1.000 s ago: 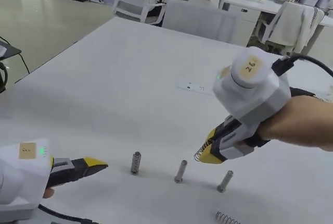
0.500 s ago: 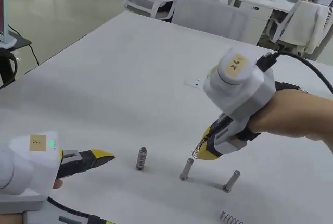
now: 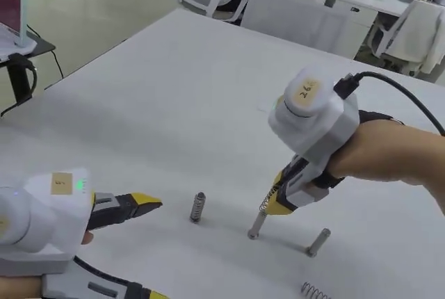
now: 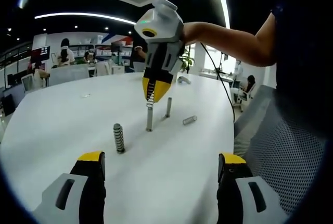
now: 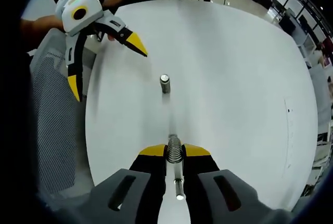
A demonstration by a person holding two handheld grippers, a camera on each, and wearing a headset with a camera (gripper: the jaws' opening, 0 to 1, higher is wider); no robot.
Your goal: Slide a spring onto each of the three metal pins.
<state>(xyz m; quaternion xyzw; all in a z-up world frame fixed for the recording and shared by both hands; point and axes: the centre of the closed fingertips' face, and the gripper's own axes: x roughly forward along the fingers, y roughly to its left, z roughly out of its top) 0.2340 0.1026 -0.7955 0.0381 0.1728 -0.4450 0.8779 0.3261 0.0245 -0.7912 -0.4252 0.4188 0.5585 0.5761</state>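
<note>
My right claw (image 3: pixel 274 205) is clenched on a spring (image 3: pixel 267 201). I grip it by its upper coils so the lower end hangs free, aimed down at the middle pin (image 3: pixel 257 227) and just over its tip (whether the first coil has caught it, I cannot tell). My left claw (image 4: pixel 161 157) hangs released, jaws wide, low over the table (image 3: pixel 174 90) and off to one side, where it blocks nothing. The left pin (image 3: pixel 198 207) already carries a spring. The right pin (image 3: pixel 318 241) stands bare, and a loose spring (image 3: pixel 315 290) lies near it, handy for that one.
</note>
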